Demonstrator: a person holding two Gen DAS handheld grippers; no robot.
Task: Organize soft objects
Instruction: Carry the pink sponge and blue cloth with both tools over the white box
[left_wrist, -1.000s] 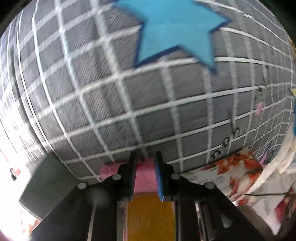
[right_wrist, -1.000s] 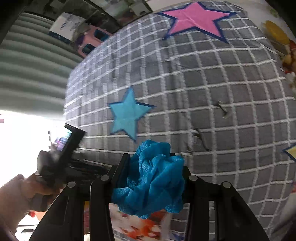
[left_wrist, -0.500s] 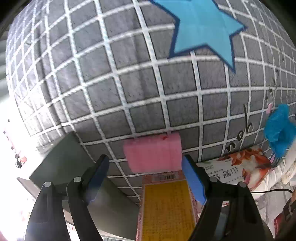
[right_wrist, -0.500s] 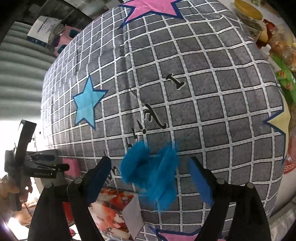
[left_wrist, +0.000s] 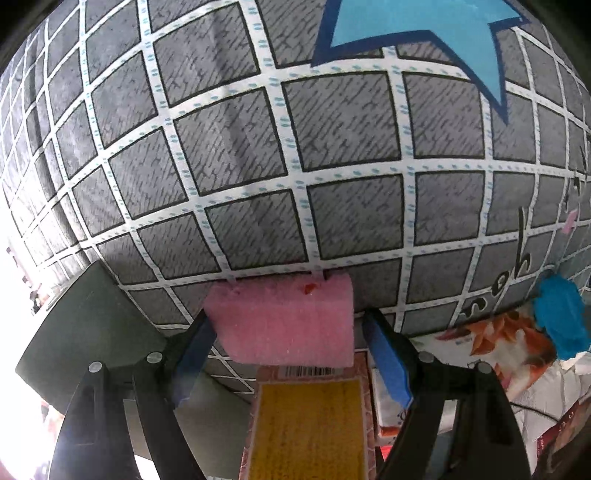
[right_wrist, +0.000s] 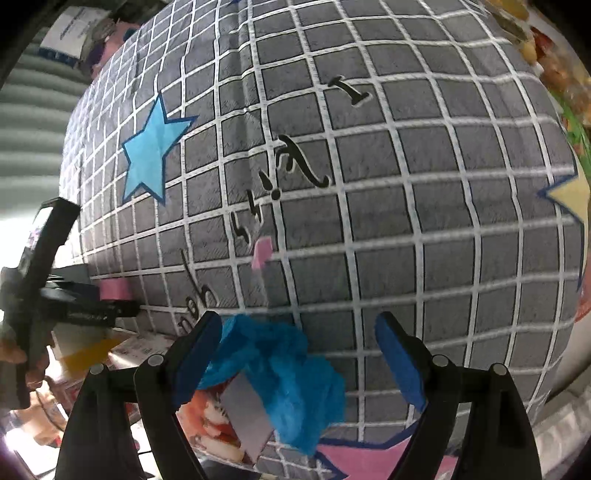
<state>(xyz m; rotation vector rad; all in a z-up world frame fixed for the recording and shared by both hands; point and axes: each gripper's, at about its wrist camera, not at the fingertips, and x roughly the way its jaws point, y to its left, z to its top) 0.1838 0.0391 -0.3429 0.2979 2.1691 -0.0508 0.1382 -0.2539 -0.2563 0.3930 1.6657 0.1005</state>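
A grey checked cloth (left_wrist: 258, 155) with a blue star (right_wrist: 151, 151) is spreading under everything. The pink sponge (left_wrist: 284, 321) is lying at its edge between the left tool's (left_wrist: 288, 354) wide jaws, untouched. The crumpled blue mesh (right_wrist: 280, 373) is sitting loose within the right tool's (right_wrist: 299, 358) wide jaws.

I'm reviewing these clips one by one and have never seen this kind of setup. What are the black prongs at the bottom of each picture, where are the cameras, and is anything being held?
No robot here: a person carries a two-fingered gripper in each hand, with a wide-angle camera on each looking along its fingers.

The left camera shows the left gripper over a grey checked cloth with printed stars. A pink sponge lies between its blue pads, which stand apart from it.

The right camera shows the right gripper with a crumpled blue mesh cloth between its fingers, also loose.

Both grippers' jaws have just been opening, so both are open and neither is gripping anything. The sponge and mesh look set down near the cloth's edge.
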